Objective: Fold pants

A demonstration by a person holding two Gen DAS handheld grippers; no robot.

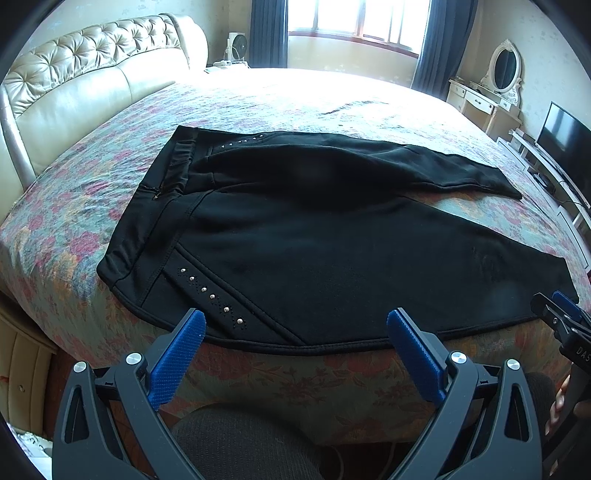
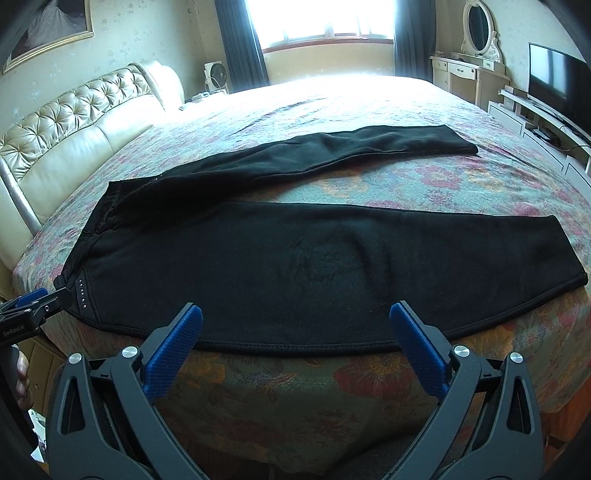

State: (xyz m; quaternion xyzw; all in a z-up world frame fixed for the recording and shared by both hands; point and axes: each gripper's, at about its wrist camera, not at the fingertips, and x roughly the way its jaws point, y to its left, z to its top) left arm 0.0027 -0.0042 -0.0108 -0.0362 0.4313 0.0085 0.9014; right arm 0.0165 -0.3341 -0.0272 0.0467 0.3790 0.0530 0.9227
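Black pants (image 1: 295, 251) lie flat on the floral bedspread (image 1: 277, 376), waistband to the left, both legs spread apart toward the right. A row of studs (image 1: 210, 295) marks the near hip. My left gripper (image 1: 295, 325) hovers open at the near hem edge by the hip, holding nothing. In the right wrist view the pants (image 2: 295, 266) fill the middle, and my right gripper (image 2: 295, 321) stands open over the near leg's edge, empty. Each gripper shows at the edge of the other's view: the right gripper (image 1: 561, 314), the left gripper (image 2: 33, 302).
A tufted cream headboard (image 1: 92, 74) stands at the left. A dresser with an oval mirror (image 1: 506, 70) and a TV (image 1: 569, 136) on a low stand are at the right. A window (image 1: 354, 18) with dark curtains is beyond the bed. A person's knee (image 1: 236, 443) is below the left gripper.
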